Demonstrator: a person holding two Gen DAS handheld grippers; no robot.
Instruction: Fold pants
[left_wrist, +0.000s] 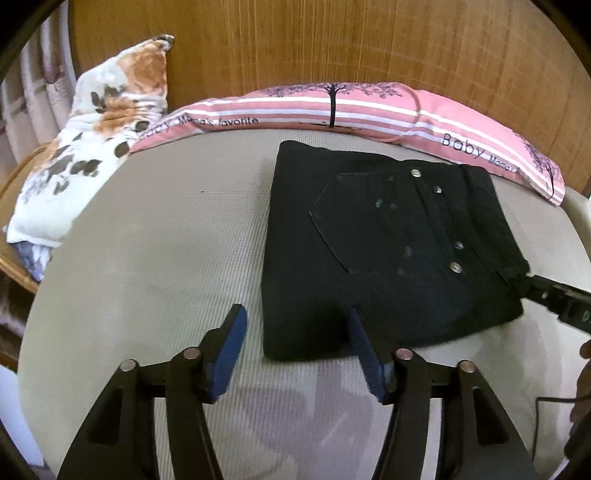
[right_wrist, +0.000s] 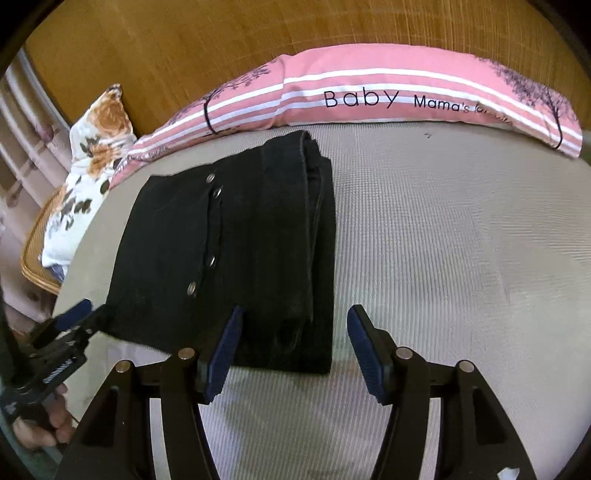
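- The pants (left_wrist: 388, 251) lay folded into a compact black rectangle on the grey-beige bed surface (left_wrist: 155, 240), waistband side toward my right, back pocket and rivets facing up; I judged the folding nearly or wholly complete.
- My left gripper (left_wrist: 295, 350) had its jaws spread wide and held nothing. Its right pad overlapped the near edge of the bundle in the left wrist view; whether it touched the cloth I could not tell.
- My right gripper (right_wrist: 291, 347) was likewise wide open and empty, straddling the near right corner of the pants (right_wrist: 236, 251), where the stacked layers showed as an open roll.
- Risk 1: a pad dragging across the near edge as either gripper moved off could peel the top layer back, since nothing pinned the bundle.
- Risk 2: the thick rolled edge on the right looked springy; I judged it might relax and open unless pressed flat.
- Risk 3: closing on the corner could catch only some of the layers and skew the stack.
- Surroundings: a pink striped pillow (right_wrist: 369, 92) lay just beyond the pants along the wooden headboard (left_wrist: 332, 40); a floral pillow (left_wrist: 92, 140) sat at far left. Neither blocked the grippers.
- A dark cable (left_wrist: 554, 400) lay at the right edge of the left wrist view, apart from the pants.
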